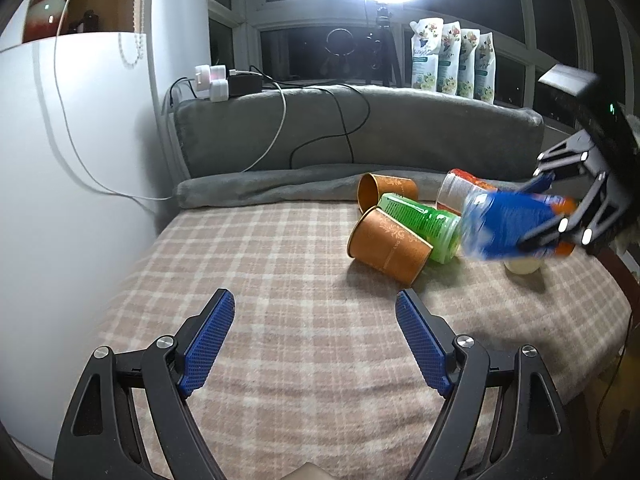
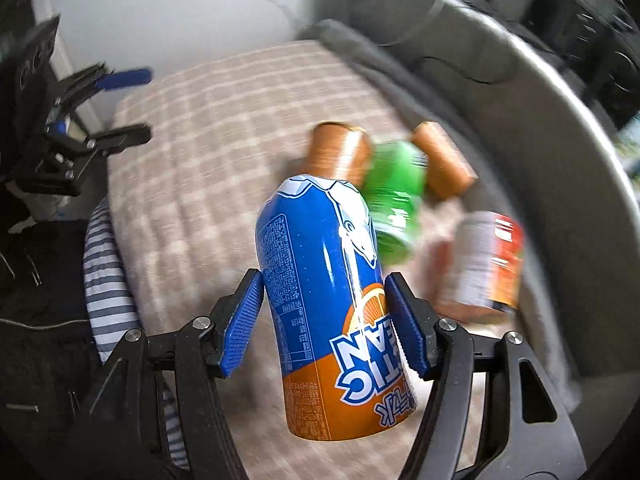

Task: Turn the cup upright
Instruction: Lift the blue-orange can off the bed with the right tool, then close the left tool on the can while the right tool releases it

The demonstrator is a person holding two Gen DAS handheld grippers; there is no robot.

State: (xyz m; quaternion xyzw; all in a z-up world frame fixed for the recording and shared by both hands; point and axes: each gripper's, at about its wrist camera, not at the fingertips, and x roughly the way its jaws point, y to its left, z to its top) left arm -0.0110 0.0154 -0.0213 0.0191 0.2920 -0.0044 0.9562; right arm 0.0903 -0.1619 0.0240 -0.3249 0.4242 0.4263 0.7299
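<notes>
plaid woven blanket (image 1: 280, 280) | right gripper (image 2: 322, 316) clamps glossy blue can (image 2: 320, 280) (motion-blurred) | left gripper (image 1: 314, 336) wide, holding nothing

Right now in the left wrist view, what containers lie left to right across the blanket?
Near orange paper cup → green can → blue can held in the right gripper. The far cup and white can overlap these.

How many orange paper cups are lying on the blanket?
2. The near cup lies on its side in front of the green bottle; the far cup lies on its side behind it, by the grey cushion. Others may be hidden.
</notes>
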